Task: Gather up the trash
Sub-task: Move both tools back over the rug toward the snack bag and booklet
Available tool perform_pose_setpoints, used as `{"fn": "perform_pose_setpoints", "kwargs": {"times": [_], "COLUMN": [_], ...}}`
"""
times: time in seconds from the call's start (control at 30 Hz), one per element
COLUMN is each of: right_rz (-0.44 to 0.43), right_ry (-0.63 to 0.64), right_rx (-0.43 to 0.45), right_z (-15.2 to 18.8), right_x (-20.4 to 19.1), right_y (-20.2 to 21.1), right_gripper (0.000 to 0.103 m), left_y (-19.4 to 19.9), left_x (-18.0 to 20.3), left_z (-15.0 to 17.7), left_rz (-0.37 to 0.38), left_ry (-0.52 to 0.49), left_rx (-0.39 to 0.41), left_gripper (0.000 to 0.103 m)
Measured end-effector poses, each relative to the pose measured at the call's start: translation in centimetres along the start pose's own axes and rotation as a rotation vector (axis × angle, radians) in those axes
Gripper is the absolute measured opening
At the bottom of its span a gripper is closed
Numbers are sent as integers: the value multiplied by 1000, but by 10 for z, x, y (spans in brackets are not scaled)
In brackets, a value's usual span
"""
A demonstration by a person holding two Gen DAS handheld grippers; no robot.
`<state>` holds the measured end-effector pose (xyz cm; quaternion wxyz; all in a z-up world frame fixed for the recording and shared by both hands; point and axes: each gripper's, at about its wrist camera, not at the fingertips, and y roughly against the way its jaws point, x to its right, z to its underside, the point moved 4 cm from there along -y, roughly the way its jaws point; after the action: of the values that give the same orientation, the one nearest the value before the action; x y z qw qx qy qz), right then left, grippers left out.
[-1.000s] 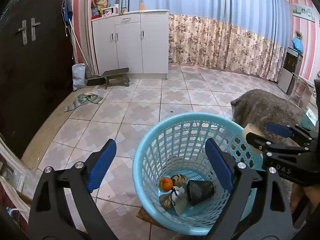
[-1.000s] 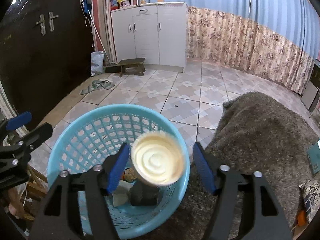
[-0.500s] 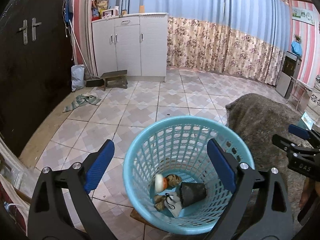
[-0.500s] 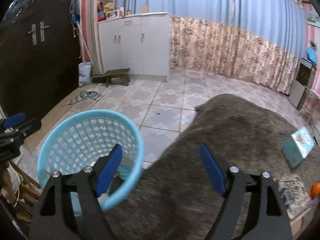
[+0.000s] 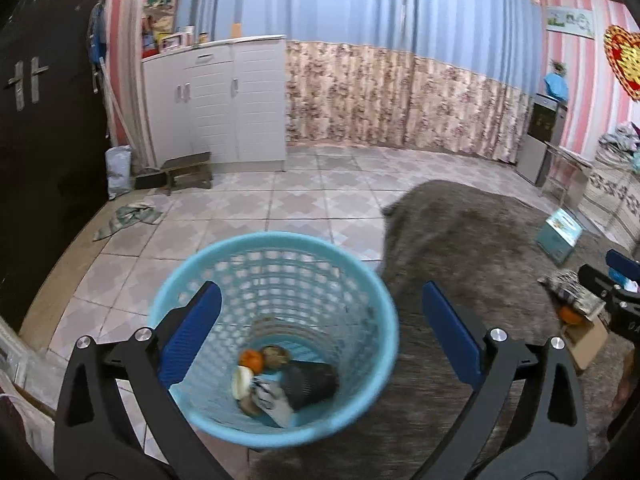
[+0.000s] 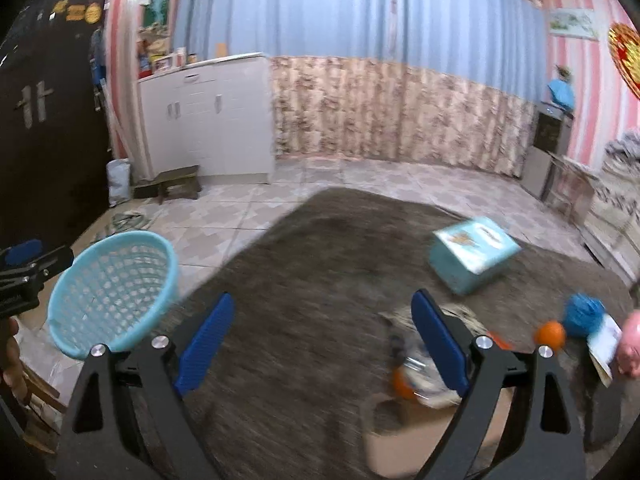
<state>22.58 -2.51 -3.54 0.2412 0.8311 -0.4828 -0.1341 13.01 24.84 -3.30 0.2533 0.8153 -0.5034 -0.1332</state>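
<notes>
brown rug (image 6: 304,280) – both grippers opening (empty), blue basket (image 5: 372,364) holds trash.

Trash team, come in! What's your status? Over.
Both hand-held grippers, left and right, opening, nothing between jaws. Blue basket holds several scraps. Teal box, oranges left on brown rug. Path clear.

A light blue basket (image 5: 276,344) with little holes all over is standing up at the edge of a fuzzy brown rug (image 6: 320,264). Trash is lying at its bottom: an orange (image 5: 251,360), a pale round cup (image 5: 242,385), a dark mesh thing (image 5: 310,385) and some crumpled bits. More trash is waiting on the rug: a blue box (image 6: 472,254) tipping on its side, a blue ball (image 6: 583,315), two oranges (image 6: 550,334) and a blurry pile of wrappers (image 6: 420,364).
</notes>
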Motion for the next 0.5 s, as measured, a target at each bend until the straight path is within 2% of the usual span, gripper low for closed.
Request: {"fn": "perform_pose_setpoints", "kwargs": {"times": [0.07,0.2,0.4,0.5], "right_rz": [26,141,318,369], "right_ry": [-24,-61,-119,-135], "right_rx": [-4,-16,-49,-72], "right_z": [5,20,47,60], "right_x": [23,82,175,208], "right_y": [8,28,45,47], "right_gripper": [89,89,89,89], "left_y": [0,-1,0,-1], "left_x": [21,58,106,128], "left_z": [3,10,19,24], "left_rz": [29,95,140,159], "left_ry": [-9,-16,-63,-84], "left_rx": [-4,-24,-34,-45], "left_gripper": [97,97,97,97]}}
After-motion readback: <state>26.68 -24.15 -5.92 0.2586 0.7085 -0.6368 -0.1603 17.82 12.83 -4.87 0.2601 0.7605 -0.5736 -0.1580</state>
